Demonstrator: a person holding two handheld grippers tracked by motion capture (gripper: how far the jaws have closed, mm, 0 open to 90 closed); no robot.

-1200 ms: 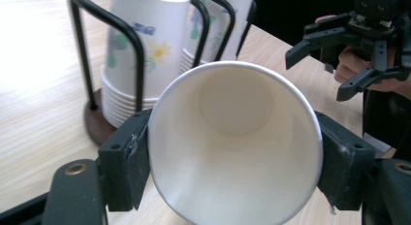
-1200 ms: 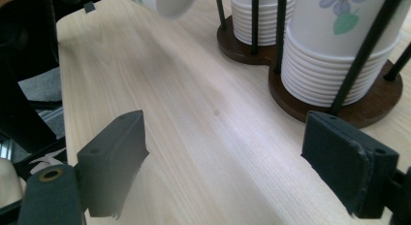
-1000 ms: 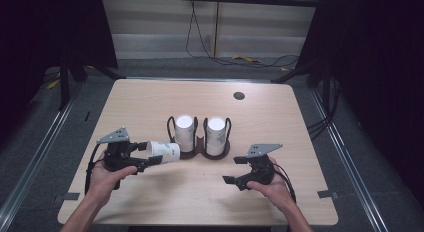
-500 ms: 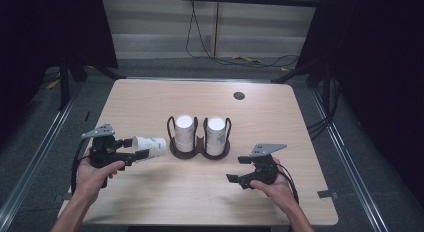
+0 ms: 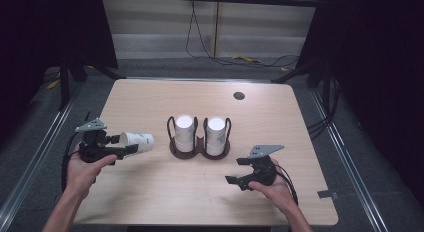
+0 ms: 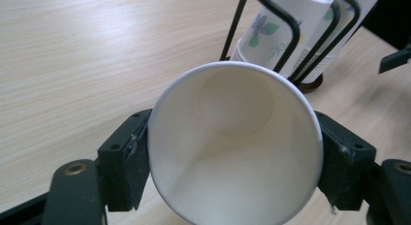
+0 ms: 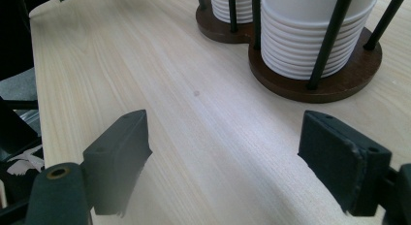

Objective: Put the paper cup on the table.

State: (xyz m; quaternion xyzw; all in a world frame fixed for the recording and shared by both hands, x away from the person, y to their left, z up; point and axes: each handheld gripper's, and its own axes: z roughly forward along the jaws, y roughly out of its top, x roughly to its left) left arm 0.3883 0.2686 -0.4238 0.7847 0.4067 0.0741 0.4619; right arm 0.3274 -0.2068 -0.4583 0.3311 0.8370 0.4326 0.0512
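My left gripper (image 5: 126, 148) is shut on a white paper cup (image 5: 138, 141) that lies on its side above the table's left part, bottom toward the rack. In the left gripper view the cup's open mouth (image 6: 232, 152) faces the camera, and a pad presses on each side of it. A dark wooden rack (image 5: 200, 151) with black wire posts holds two stacks of flower-printed cups (image 5: 184, 132) (image 5: 216, 134) at the table's middle. My right gripper (image 5: 234, 171) rests low to the front right of the rack. Its jaws have just been closing a little and stand open with only bare table between them (image 7: 223, 157).
The light wooden table (image 5: 150, 192) has a round black grommet (image 5: 239, 95) at its far right. A strip of grey tape (image 5: 325, 194) lies by the front right edge. Cables lie on the floor beyond the far edge.
My left gripper has carried the cup to the left, away from the rack. The right hand has kept its place.
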